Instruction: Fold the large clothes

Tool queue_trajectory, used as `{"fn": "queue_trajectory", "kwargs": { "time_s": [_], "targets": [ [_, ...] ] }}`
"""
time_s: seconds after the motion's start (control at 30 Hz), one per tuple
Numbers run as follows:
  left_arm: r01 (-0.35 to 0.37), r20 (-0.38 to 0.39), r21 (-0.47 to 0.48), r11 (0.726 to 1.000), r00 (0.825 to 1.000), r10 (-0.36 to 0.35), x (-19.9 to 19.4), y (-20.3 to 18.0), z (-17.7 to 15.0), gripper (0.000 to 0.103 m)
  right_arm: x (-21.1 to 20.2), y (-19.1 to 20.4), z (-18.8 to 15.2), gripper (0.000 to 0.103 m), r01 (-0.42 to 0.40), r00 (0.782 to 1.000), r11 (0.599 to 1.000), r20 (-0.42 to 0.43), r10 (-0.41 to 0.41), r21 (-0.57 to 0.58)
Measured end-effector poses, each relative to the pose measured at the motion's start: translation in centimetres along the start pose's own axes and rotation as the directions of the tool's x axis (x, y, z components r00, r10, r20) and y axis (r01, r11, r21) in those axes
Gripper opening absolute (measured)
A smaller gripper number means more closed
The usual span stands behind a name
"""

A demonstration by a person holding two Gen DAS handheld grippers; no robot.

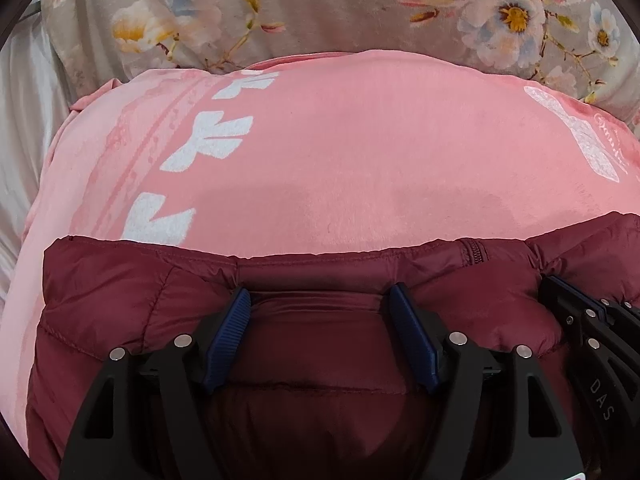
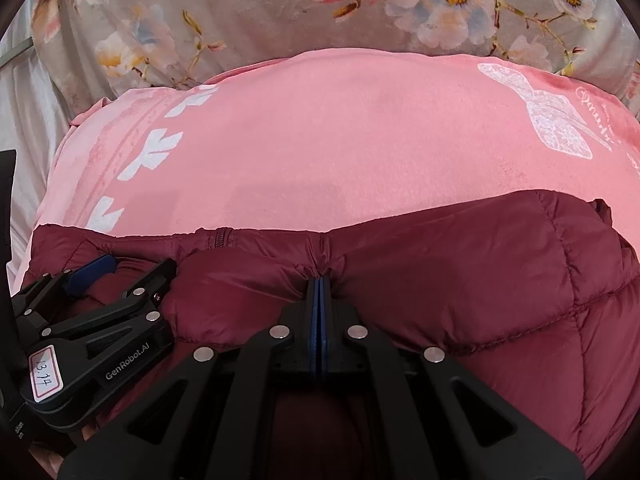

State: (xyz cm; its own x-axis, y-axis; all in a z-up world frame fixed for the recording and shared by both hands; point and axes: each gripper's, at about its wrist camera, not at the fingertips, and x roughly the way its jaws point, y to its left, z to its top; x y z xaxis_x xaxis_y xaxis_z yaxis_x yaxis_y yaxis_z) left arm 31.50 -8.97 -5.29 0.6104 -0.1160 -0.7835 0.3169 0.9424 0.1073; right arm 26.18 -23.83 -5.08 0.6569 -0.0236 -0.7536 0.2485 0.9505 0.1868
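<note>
Your maroon puffer jacket (image 2: 460,280) lies on the pink blanket (image 2: 320,140), w/ the floral quilt (image 2: 248,4) beyond it at the far side. The jacket's far hem, zipper end (image 1: 474,250) incl., runs left-right across both views, so its long edge sits crosswise to both tongs and just ahead of the tips. Your right tongs (image 2: 319,286) are pinched together on a pucker of jacket fabric close behind that hem, blue pads flat against each other w/ cloth bunched at the tip. Your left tongs (image 1: 320,300) are spread apart, pads (image 1: 226,340) resting on the jacket to either side of a flat panel, nothing clamped betw. them. In the right view the left tongs (image 2: 96,280) show at the near left, just beside the right pair, so both sit toward the hem's left-to-middle stretch; the jacket's bulk extends off to the right and back toward you. Judging by that, the right tongs are the only grip for now, & the left would prob. need to close on the hem before any even lift; a one-sided pull may skew the fold.
</note>
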Motion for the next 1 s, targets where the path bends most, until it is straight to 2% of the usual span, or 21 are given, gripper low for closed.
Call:
{"fn": "queue_trajectory", "kwargs": {
  "time_s": [0.1, 0.17, 0.2, 0.27, 0.33, 0.43, 0.5, 0.63, 0.77, 1.0],
  "targets": [
    [0.002, 0.003, -0.005, 1.0, 1.0, -0.002, -0.1, 0.1, 0.0, 0.07, -0.4, -0.5, 0.0, 0.0, -0.028, 0.999, 0.999, 0.015, 0.028, 0.017],
    [0.043, 0.011, -0.039, 0.998, 0.999, -0.043, -0.8, 1.2, 0.1, 0.071, -1.7, -1.8, 0.1, 0.0, -0.086, 0.995, 0.995, 0.05, 0.084, 0.057],
    [0.058, 0.013, -0.052, 0.997, 0.998, -0.057, -1.3, 1.8, 0.1, 0.071, -2.4, -2.4, 0.2, 0.0, -0.087, 0.995, 0.994, 0.06, 0.083, 0.069],
    [0.065, 0.031, -0.069, 0.995, 0.998, -0.063, -3.4, 3.8, 0.3, 0.071, -4.7, -3.9, 0.6, 0.002, -0.063, 0.994, 0.995, 0.091, 0.056, 0.076],
    [0.041, 0.061, -0.081, 0.996, 0.997, -0.036, -5.2, 5.7, 0.5, 0.071, -7.0, -6.3, 1.3, 0.003, -0.018, 0.993, 0.994, 0.12, 0.006, 0.104],
    [0.014, 0.072, -0.121, 0.993, 0.997, -0.005, -6.4, 8.6, 1.1, 0.071, -7.9, -9.0, 2.0, 0.003, 0.045, 0.99, 0.989, 0.123, -0.062, 0.141],
    [-0.009, 0.058, -0.147, 0.989, 0.998, 0.018, -6.2, 10.3, 1.3, 0.071, -7.4, -10.5, 2.1, 0.003, 0.103, 0.988, 0.984, 0.097, -0.117, 0.144],
    [-0.031, 0.0, -0.206, 0.978, 0.999, 0.032, -3.9, 12.7, 0.4, 0.071, -5.3, -12.5, 0.8, 0.002, 0.098, 0.994, 0.977, 0.034, -0.106, 0.19],
    [-0.039, -0.006, -0.251, 0.967, 0.999, 0.038, -1.7, 13.4, -1.7, 0.075, -4.9, -12.5, -0.2, 0.001, 0.106, 0.992, 0.976, 0.04, -0.116, 0.192],
    [-0.121, -0.039, -0.179, 0.976, 0.992, 0.116, -0.7, 11.7, -1.7, 0.08, -4.5, -12.3, -0.9, 0.001, 0.134, 0.989, 0.973, 0.031, -0.142, 0.189]
  ]
}}
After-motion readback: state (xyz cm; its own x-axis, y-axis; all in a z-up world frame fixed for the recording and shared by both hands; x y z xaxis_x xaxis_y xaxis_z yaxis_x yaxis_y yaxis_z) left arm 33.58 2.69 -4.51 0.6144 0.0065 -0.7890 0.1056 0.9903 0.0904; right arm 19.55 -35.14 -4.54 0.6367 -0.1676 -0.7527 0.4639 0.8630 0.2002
